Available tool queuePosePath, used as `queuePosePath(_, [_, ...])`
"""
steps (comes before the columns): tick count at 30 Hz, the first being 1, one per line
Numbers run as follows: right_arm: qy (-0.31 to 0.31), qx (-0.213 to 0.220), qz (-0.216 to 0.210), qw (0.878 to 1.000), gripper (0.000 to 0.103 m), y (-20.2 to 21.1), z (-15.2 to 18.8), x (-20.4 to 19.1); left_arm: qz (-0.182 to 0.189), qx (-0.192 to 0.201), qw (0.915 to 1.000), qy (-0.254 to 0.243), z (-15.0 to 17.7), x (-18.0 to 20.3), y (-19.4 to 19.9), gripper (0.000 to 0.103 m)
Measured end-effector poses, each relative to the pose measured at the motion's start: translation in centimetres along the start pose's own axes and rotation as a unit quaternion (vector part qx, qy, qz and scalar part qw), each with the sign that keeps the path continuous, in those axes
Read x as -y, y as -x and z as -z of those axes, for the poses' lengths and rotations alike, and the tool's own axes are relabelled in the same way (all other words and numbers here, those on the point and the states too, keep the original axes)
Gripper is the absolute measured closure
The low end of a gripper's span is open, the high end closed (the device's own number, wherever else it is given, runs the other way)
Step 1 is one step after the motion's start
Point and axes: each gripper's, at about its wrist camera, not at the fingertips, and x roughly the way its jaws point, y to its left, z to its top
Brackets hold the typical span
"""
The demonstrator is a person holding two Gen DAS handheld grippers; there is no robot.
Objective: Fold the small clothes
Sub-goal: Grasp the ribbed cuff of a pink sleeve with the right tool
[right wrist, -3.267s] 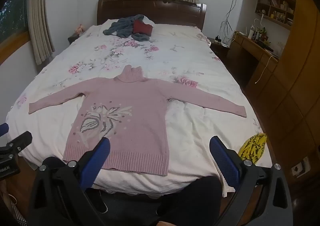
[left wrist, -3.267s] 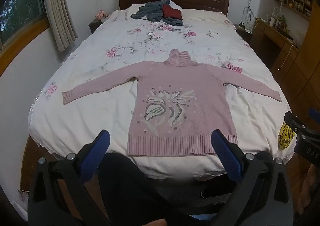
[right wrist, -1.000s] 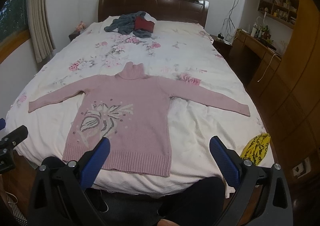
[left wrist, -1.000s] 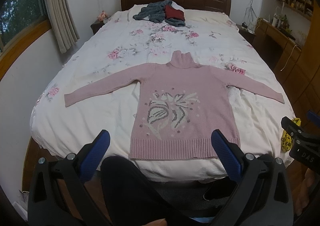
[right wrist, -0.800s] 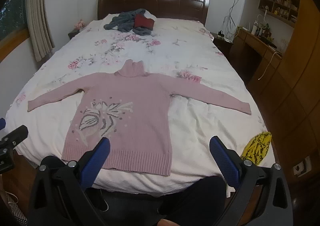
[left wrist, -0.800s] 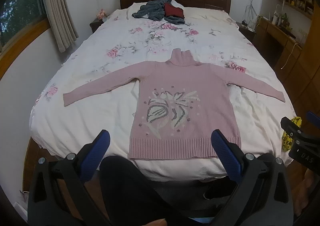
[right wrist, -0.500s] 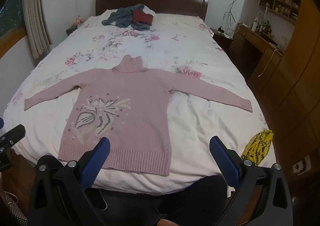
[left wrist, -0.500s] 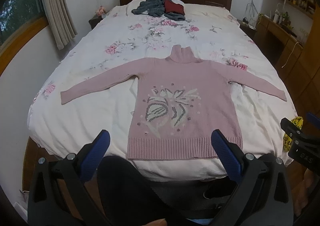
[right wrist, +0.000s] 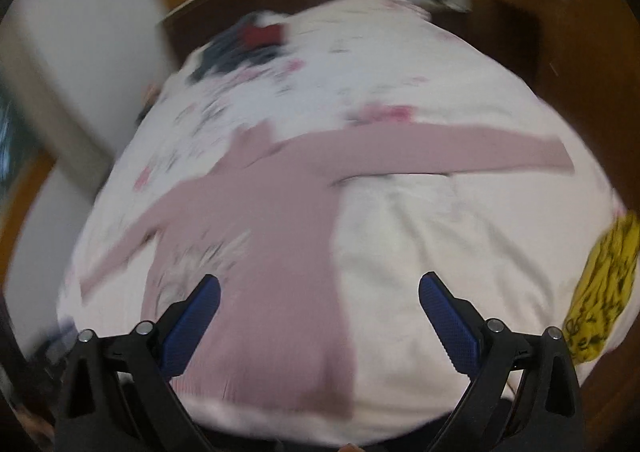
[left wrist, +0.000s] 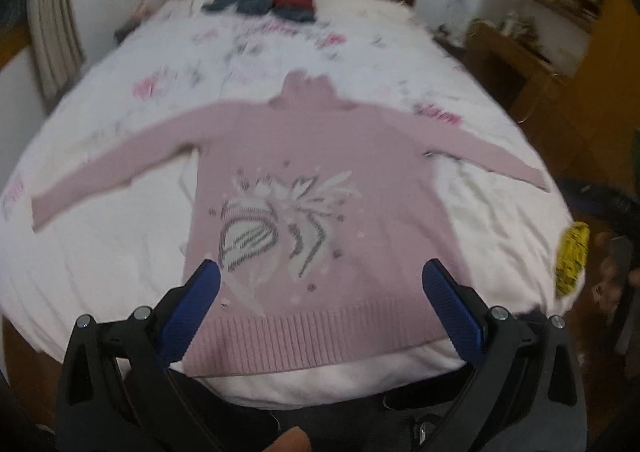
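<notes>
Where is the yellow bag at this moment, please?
The yellow bag hangs off the bed's near right corner in both views, just beyond the sweater's right sleeve cuff.

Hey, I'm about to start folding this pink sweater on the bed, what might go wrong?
The pink sweater has its hem close to the bed foot edge, so a tug might drag it off. Both views are motion-blurred, so either open claw, left claw or right claw, may pinch the sheet too.
</notes>
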Motion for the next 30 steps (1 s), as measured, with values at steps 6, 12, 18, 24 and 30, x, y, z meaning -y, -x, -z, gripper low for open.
queuePosePath(6, [-0.243,-0.015,-0.011,0.970,0.013,-5.0,-4.0,17.5,0.061,-0.032,0.9956,0.062,0.0,-2.1,-6.2,0.003])
queuePosePath(12, [-0.393,0.034,-0.047,0.918,0.023,-7.4,-6.4,29.8,0.066,0.001,0.9927,0.101,-1.1,-3.3,-8.3,0.003])
queuePosePath(18, [-0.459,0.082,-0.071,0.882,0.048,-10.4,-8.2,37.2,0.081,0.008,0.9901,0.115,-2.9,-2.7,-10.4,0.003])
queuePosePath(24, [-0.507,0.087,-0.041,0.856,0.054,-13.2,-8.2,41.4,0.108,-0.031,0.9869,0.116,-3.5,-1.5,-13.3,0.003])
queuePosePath(30, [-0.506,0.087,-0.023,0.858,0.055,-14.9,-8.3,42.5,0.117,-0.044,0.9843,0.125,-3.6,-1.8,-14.8,0.003])
